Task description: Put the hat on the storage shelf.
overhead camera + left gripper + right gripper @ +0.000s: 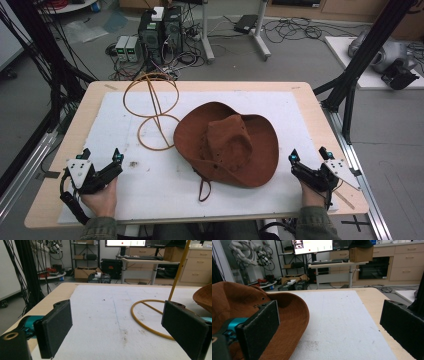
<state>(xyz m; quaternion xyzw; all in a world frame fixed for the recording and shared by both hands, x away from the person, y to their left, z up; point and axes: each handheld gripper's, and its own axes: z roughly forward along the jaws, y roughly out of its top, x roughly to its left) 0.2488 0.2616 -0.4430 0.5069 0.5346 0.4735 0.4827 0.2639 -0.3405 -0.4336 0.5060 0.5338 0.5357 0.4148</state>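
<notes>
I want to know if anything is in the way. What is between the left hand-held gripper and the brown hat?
In the high view, only bare white mat lies between the left hand-held gripper and the brown hat.

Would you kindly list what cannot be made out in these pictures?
- Table surface under the brown hat: hidden by the hat, high view.
- Wire stand: top cut by the frame edge, its ring partly behind a black jaw, left claw view.
- Hat's far side: cut by the left edge, right claw view.

Hat (227,145) on mat (125,195) before you, centre-right; cord loops (152,110) behind-left of it; your grippers flank hat.
</notes>
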